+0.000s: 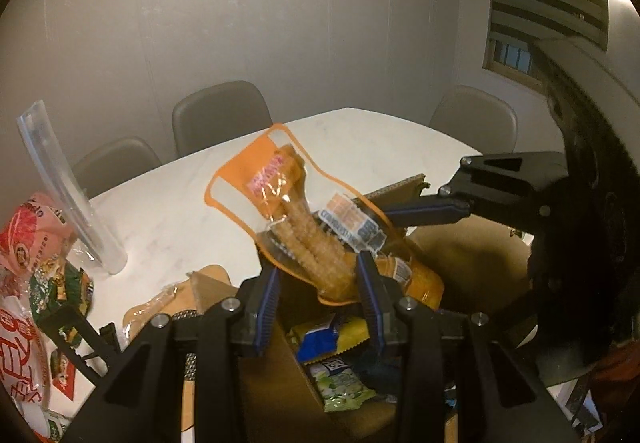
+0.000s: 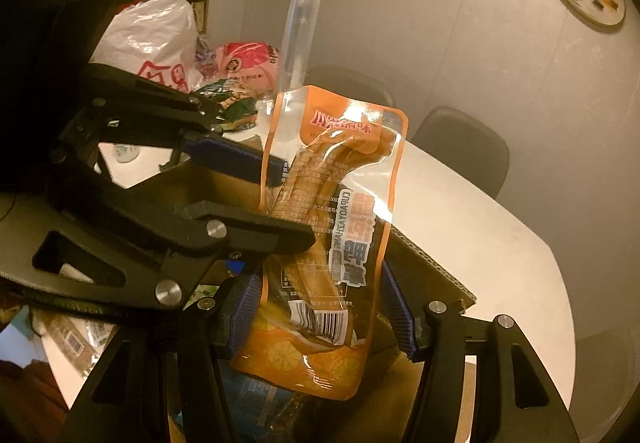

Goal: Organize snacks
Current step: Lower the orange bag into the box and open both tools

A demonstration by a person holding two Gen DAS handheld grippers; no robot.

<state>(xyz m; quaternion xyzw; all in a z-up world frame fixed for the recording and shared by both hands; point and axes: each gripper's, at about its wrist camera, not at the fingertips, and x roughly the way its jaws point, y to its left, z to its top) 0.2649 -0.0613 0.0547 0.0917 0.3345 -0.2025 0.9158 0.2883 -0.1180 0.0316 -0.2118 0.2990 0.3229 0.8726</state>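
An orange-edged clear snack packet (image 1: 304, 239) (image 2: 332, 211) with a ridged tan snack inside hangs in the air over an open cardboard box (image 1: 476, 247) (image 2: 432, 263). My left gripper (image 1: 318, 267) has its blue pads (image 1: 269, 303) pressed on the packet's lower end from both sides. In the right wrist view the left gripper (image 2: 296, 203) reaches in from the left and clamps the packet's middle. My right gripper (image 2: 320, 275) is shut on the packet's barcode end; it comes in from the right (image 1: 394, 209) in the left wrist view. Inside the box lie a blue-and-yellow packet (image 1: 320, 339) and a green packet (image 1: 344, 387).
On the white table (image 1: 180, 203) to the left lie a pink snack bag (image 1: 28, 231), green packets (image 1: 60, 283) and an upright clear plastic sleeve (image 1: 68, 187). A white shopping bag (image 2: 152, 39) sits behind them. Grey chairs (image 1: 220, 115) line the far edge.
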